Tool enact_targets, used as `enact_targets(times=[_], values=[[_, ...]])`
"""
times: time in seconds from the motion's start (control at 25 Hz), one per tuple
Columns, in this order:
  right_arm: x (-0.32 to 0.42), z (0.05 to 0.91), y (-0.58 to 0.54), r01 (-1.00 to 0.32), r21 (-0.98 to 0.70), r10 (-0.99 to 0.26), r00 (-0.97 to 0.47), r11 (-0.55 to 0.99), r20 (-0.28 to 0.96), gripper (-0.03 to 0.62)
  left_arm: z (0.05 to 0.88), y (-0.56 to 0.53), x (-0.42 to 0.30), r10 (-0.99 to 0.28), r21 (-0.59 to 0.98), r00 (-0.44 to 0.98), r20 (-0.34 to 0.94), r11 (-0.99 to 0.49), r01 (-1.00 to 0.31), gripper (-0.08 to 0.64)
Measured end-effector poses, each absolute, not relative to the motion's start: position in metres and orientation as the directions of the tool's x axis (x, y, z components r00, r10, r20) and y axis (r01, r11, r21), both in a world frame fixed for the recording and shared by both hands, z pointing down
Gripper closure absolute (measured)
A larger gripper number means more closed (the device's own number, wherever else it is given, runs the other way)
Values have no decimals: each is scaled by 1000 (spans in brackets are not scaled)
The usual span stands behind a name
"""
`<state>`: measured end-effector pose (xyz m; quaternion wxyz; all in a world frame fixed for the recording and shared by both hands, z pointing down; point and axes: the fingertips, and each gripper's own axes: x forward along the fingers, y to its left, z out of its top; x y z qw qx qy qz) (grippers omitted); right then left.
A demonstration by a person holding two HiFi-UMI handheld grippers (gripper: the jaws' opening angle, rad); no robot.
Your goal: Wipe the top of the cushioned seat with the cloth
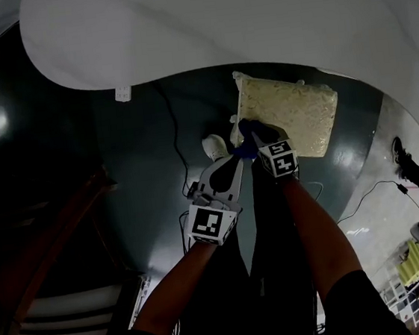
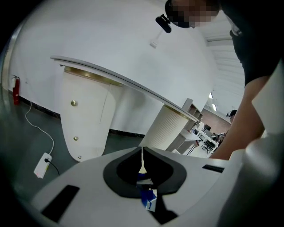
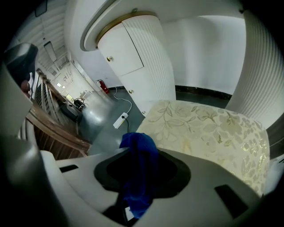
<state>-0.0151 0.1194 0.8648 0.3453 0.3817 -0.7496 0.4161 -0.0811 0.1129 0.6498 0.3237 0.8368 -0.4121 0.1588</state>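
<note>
Far to my left a white power strip (image 1: pixel 123 94) lies on the dark grey floor (image 1: pixel 150 177), under the edge of a white curved tabletop (image 1: pixel 200 21). My left gripper (image 1: pixel 229 172) hangs over that floor with its jaws pressed together and nothing clamped between them; its own view looks past them at a white pedestal (image 2: pixel 86 115) and a ribbed column (image 2: pixel 166 128). Just beside it, to the right, my right gripper (image 1: pixel 250 137) is clenched on a dark blue cloth (image 3: pixel 137 186), which bunches up between the jaws and pokes out past their tips. The cloth sits at the near left corner of the cushioned seat (image 1: pixel 290 112); I cannot tell whether it touches. The seat's top is cream with a pale leaf pattern, and it spreads away to the right of both grippers.
</note>
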Motion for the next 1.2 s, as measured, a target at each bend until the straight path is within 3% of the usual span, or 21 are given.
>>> enact_targets(times=[0.4,0.92,1.2], values=[[15,860,121,-873,-321,-281,-433,368,857,465,662,119,-51,-516,356,620,591,-522,-775,537],[71,866,129,-900,-286,-311,-390,330,867,465,651,107,-17,-519,305,624,584,-573,-761,537],[99,867,133,-907,-264,-321,-370,327,872,465,655,110,0,-520,366,637,569,-534,-762,537]])
